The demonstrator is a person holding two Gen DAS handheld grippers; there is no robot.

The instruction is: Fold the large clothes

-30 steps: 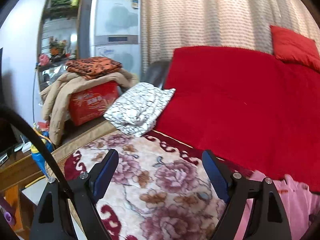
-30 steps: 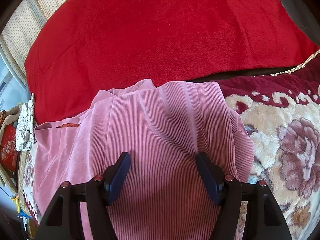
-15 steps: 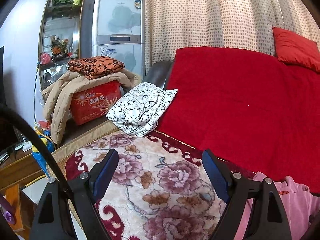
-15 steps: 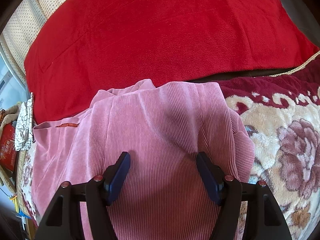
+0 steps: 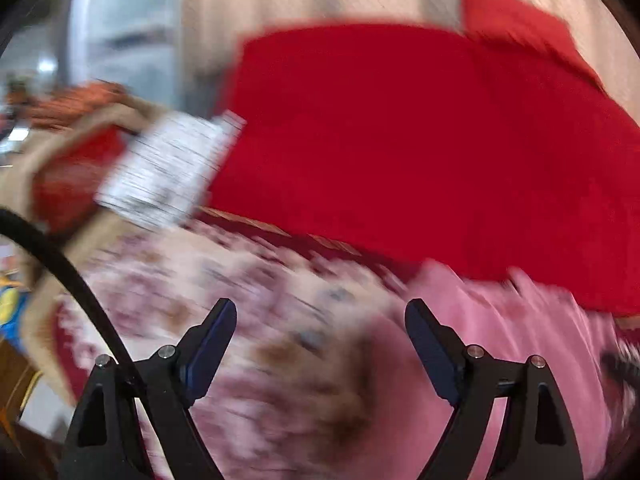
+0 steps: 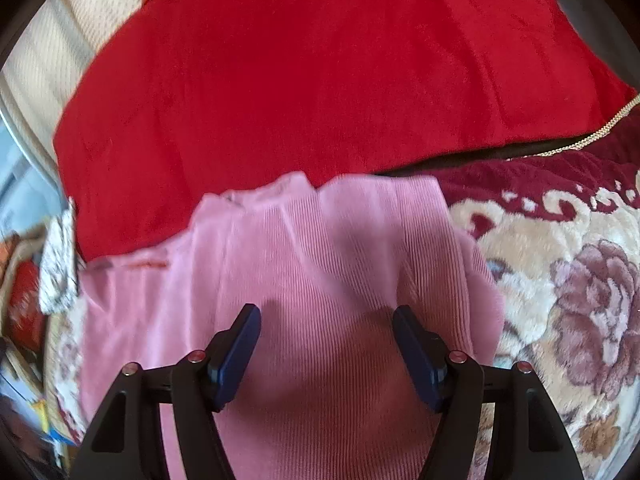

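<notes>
A pink ribbed garment (image 6: 320, 288) lies partly folded on the floral blanket (image 6: 560, 288) of a sofa. My right gripper (image 6: 326, 320) is open and empty, held just above the garment's middle. In the blurred left wrist view the same pink garment (image 5: 520, 340) lies at the lower right. My left gripper (image 5: 320, 320) is open and empty above the blanket (image 5: 240, 300), just left of the garment's edge.
A red throw (image 6: 320, 80) covers the sofa back behind the garment, with a red cushion (image 5: 520, 28) at the upper right. A folded black-and-white cloth (image 5: 168, 168), a red box (image 5: 72, 176) and a beige coat (image 5: 48, 152) pile up at the left sofa end.
My left gripper has swung quickly to the right, blurring its view and bringing the pink garment further into it. My right gripper has shifted only slightly over the garment.
</notes>
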